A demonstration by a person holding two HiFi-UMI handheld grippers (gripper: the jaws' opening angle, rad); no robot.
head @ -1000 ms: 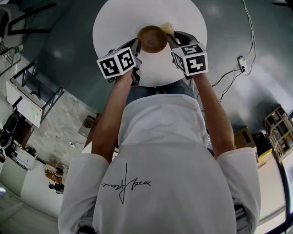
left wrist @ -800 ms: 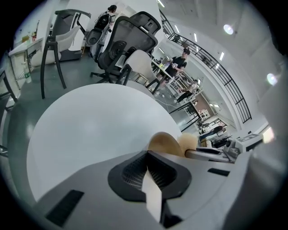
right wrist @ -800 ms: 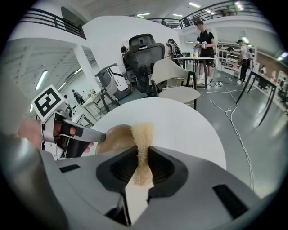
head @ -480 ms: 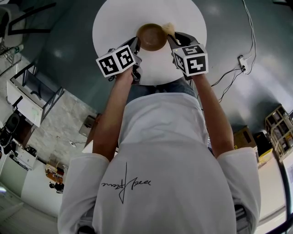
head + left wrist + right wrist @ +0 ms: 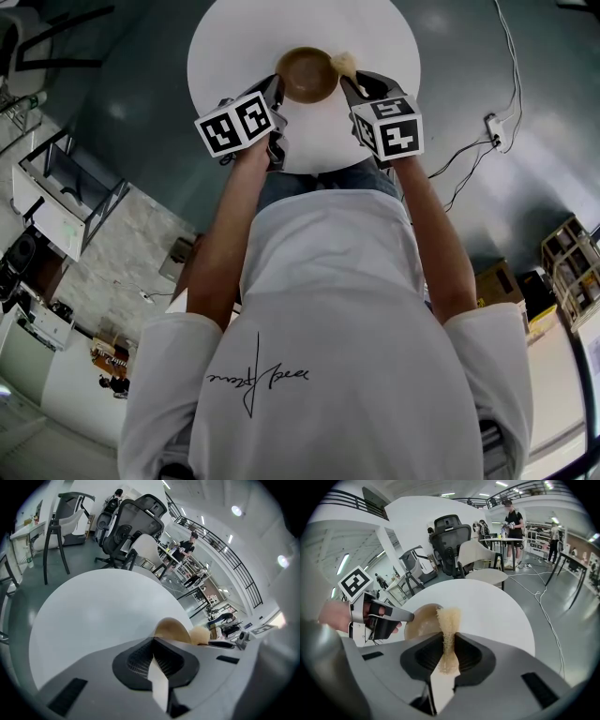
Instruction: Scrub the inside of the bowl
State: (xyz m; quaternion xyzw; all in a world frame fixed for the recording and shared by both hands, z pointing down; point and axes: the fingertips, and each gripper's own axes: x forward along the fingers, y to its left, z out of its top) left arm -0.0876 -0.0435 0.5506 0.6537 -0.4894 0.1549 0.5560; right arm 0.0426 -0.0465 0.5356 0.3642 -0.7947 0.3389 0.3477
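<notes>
Jaws: right gripper [image 5: 449, 638] clamped on sponge [image 5: 448, 619]; left gripper [image 5: 153, 641] pinching bowl [image 5: 172, 631] rim.

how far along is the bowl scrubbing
Done: the right gripper is clamped on the sponge, and the shut left gripper meets the bowl at its rim. In hand: the sponge sits at the bowl's edge. Left: scrubbing the inside; nothing shows how much is already scrubbed.

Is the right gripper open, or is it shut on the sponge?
Shut on the sponge: the right gripper has its jaws pressed on it, squeezing it thin.
</notes>
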